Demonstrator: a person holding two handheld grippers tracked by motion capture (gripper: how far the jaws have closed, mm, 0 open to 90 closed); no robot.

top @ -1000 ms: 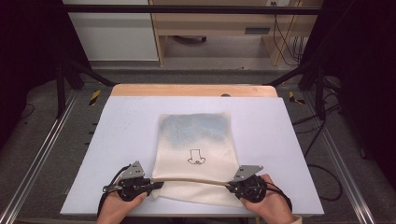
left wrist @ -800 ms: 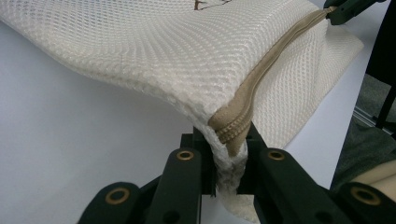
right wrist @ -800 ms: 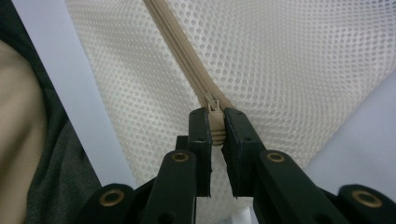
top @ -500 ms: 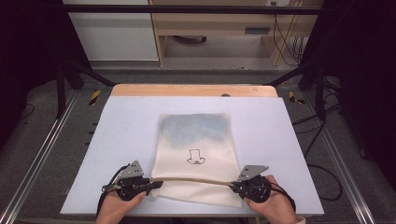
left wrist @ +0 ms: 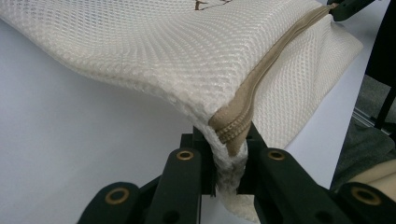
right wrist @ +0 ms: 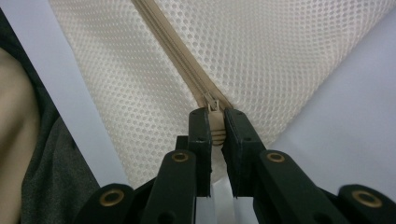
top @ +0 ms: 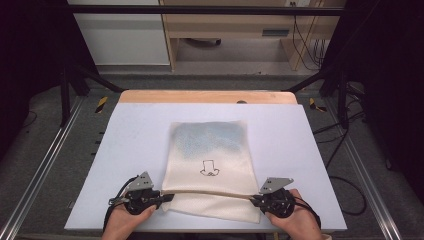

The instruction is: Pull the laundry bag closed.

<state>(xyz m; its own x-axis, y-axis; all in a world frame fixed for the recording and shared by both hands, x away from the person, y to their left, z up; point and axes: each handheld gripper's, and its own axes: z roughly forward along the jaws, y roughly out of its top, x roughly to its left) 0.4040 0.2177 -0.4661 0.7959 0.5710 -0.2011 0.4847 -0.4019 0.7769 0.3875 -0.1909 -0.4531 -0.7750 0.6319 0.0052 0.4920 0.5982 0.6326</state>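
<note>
A cream mesh bag (top: pixel 207 145) with a small dark print lies flat on the white table (top: pixel 135 130). A tan zipper (top: pixel 210 192) runs across the bag near its front edge. My left gripper (top: pixel 167 196) is at the bag's left edge. In the left gripper view the gripper (left wrist: pixel 229 161) is shut on the bag's corner at the zipper's end (left wrist: pixel 233 130). My right gripper (top: pixel 254 199) is at the zipper's right end. In the right gripper view it (right wrist: pixel 215 119) is shut on the tan zipper pull (right wrist: pixel 215 133), with the mesh (right wrist: pixel 280 51) stretched beyond.
A wooden strip (top: pixel 207 96) borders the table's far edge. Metal rails (top: pixel 45 165) run along both sides, with black frame posts and cables on the floor beyond. The person's hands (top: pixel 125 225) hold the grippers at the near edge. The right gripper's tip (left wrist: pixel 348 7) shows in the left gripper view.
My right gripper has edged slightly to the right with the zipper pull. The left gripper has stayed put on the bag's corner.
</note>
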